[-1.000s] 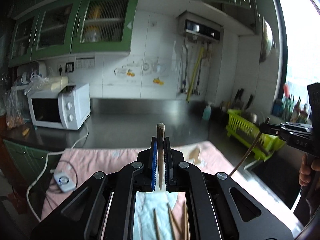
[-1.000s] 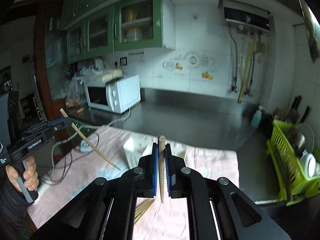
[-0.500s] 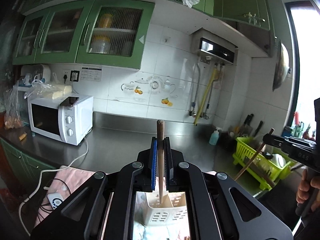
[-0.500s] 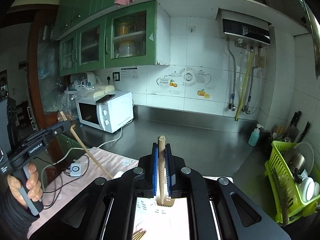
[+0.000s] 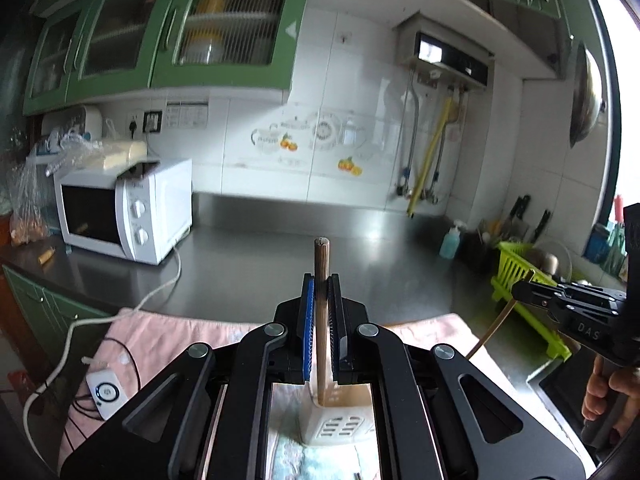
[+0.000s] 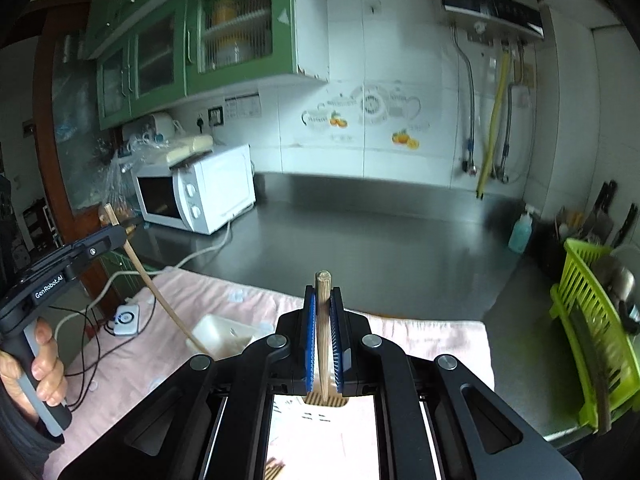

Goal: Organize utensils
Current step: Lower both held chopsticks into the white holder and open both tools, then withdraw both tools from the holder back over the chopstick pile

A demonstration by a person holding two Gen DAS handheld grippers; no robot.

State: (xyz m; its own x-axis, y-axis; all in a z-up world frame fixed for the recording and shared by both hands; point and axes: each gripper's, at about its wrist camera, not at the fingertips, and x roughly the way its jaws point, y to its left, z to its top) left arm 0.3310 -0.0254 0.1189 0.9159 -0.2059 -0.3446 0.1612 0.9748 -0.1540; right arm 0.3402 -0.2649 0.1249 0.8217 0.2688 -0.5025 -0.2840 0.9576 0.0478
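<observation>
My left gripper (image 5: pixel 321 290) is shut on a dark brown chopstick (image 5: pixel 321 264) that stands upright between the blue pads. Its lower end dips into the white slotted utensil holder (image 5: pixel 340 424) on the pink cloth (image 5: pixel 168 332). My right gripper (image 6: pixel 323 298) is shut on a pale wooden chopstick (image 6: pixel 323 280), also upright. In the right wrist view the holder (image 6: pixel 224 330) sits to the lower left, and the left gripper (image 6: pixel 114 236) slants its chopstick (image 6: pixel 156 288) down into it. In the left wrist view the right gripper (image 5: pixel 520 294) comes in from the right with its chopstick (image 5: pixel 494 330).
A white microwave (image 5: pixel 124 208) stands at the back left, its cable running to a small white device (image 5: pixel 105 394) on the cloth. A green dish rack (image 6: pixel 592 344) and a blue soap bottle (image 6: pixel 520 232) are on the right. Loose chopsticks (image 6: pixel 276 470) lie near the front.
Both grippers have travelled across the counter and sunk a little, each still holding its chopstick. The holder has replaced the loose chopsticks under the left gripper. In the right wrist view it has slid left.
</observation>
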